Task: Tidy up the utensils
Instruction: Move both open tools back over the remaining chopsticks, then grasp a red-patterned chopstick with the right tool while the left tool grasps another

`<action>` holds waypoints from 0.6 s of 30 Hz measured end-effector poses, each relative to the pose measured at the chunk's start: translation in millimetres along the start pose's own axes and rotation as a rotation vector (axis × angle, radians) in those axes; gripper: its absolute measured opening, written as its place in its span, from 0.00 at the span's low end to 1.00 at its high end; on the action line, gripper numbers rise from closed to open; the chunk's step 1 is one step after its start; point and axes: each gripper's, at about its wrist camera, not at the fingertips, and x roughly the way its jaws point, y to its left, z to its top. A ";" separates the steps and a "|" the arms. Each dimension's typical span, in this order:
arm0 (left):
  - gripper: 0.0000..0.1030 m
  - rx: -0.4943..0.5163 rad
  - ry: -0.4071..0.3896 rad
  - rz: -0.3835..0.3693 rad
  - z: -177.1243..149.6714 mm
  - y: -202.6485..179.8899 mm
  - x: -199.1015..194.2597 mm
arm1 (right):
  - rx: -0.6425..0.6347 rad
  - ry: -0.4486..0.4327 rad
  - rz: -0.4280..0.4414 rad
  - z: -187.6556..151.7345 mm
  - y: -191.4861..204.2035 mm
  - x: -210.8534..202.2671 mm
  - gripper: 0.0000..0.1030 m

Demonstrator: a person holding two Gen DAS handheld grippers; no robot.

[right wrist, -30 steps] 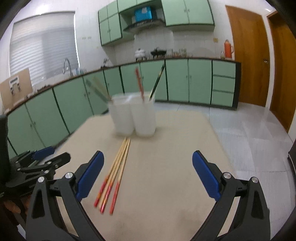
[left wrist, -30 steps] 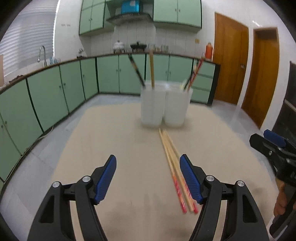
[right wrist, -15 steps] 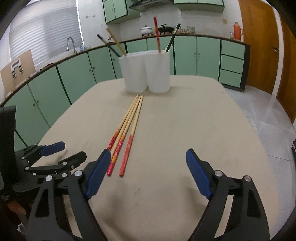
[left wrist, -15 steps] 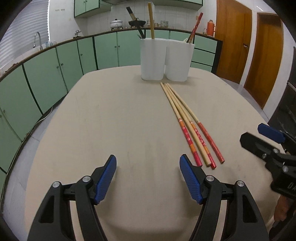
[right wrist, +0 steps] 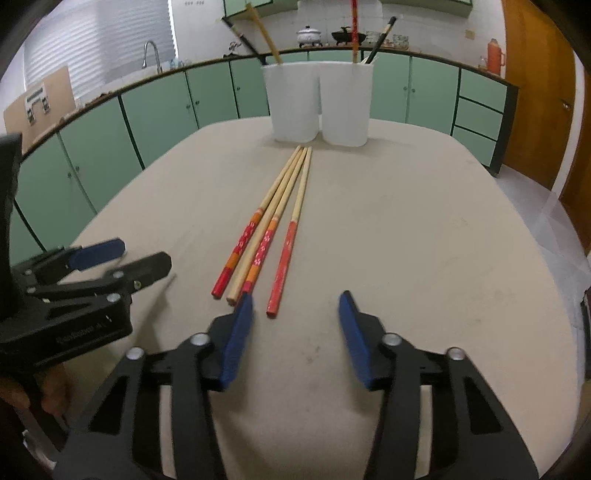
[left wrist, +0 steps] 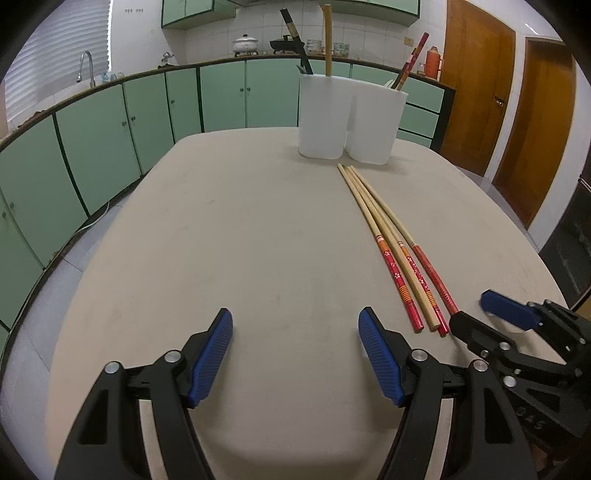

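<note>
Lower ends of utensils (left wrist: 327, 40) hidden inside white holders (left wrist: 349, 118).

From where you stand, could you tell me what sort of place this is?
Most likely a home kitchen: green cabinets under a counter with a sink faucet, and a pot on the stove.

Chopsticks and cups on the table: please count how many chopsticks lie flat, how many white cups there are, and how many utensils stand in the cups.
Chopsticks lying flat: 4
White cups: 2
Utensils standing in the cups: 4 visible
Total: 10
</note>
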 end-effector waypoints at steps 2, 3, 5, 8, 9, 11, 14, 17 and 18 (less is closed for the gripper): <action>0.67 -0.002 0.000 -0.002 -0.1 0.4 0.0 | -0.008 -0.001 -0.005 1.0 1.5 0.0 0.31; 0.67 -0.002 -0.001 -0.003 0.0 0.4 0.1 | -0.015 0.003 -0.007 1.7 2.4 0.7 0.28; 0.67 0.000 -0.001 -0.003 0.0 -0.3 0.1 | -0.024 0.003 -0.012 2.7 1.9 1.6 0.20; 0.67 0.005 -0.005 -0.001 -0.1 -1.0 -0.6 | -0.039 0.002 -0.015 3.2 3.2 2.9 0.14; 0.67 0.007 -0.007 0.000 0.0 -1.5 -0.8 | -0.043 0.001 -0.014 3.1 3.6 2.9 0.11; 0.67 0.010 -0.009 0.000 -0.1 -2.5 -1.7 | -0.049 0.001 -0.007 2.3 3.9 3.2 0.06; 0.67 0.011 -0.008 -0.009 0.8 -5.1 -2.4 | -0.036 0.002 0.003 2.6 0.6 2.1 0.06; 0.67 0.019 -0.008 -0.026 0.5 -11.5 -3.5 | -0.016 -0.002 -0.008 2.9 -6.4 -1.1 0.05; 0.67 0.026 -0.007 -0.031 0.9 -14.6 -3.4 | -0.006 -0.003 -0.013 2.9 -10.4 -2.3 0.05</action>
